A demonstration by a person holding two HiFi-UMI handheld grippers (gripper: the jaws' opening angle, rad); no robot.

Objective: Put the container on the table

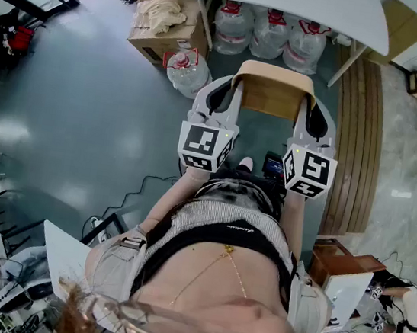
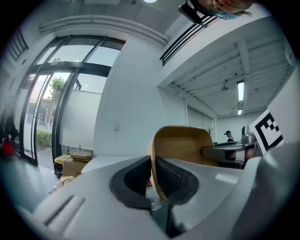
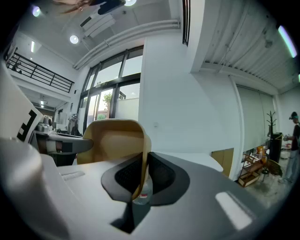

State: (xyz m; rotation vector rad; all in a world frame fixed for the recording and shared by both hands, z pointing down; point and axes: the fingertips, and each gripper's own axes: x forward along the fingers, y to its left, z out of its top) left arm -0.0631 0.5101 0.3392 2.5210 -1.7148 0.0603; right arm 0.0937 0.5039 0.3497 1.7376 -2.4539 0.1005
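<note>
A tan, open-topped container (image 1: 273,92) hangs in the air above the grey floor, short of the white table (image 1: 285,3). My left gripper (image 1: 226,99) is shut on its left wall and my right gripper (image 1: 313,117) is shut on its right wall. In the left gripper view the container (image 2: 187,143) rises from between the dark pads (image 2: 173,176), with the gripper (image 2: 153,180) pinching its edge. The right gripper view shows the same container (image 3: 112,138) with its thin wall clamped in the right gripper (image 3: 142,177). Both views show the other gripper's jaw on the opposite wall.
Several large water bottles (image 1: 270,32) stand under the table, and another bottle (image 1: 185,70) stands nearer. A cardboard box (image 1: 164,17) with cloth on it sits to the left. A wooden slatted bench (image 1: 358,144) runs along the right. My torso fills the lower view.
</note>
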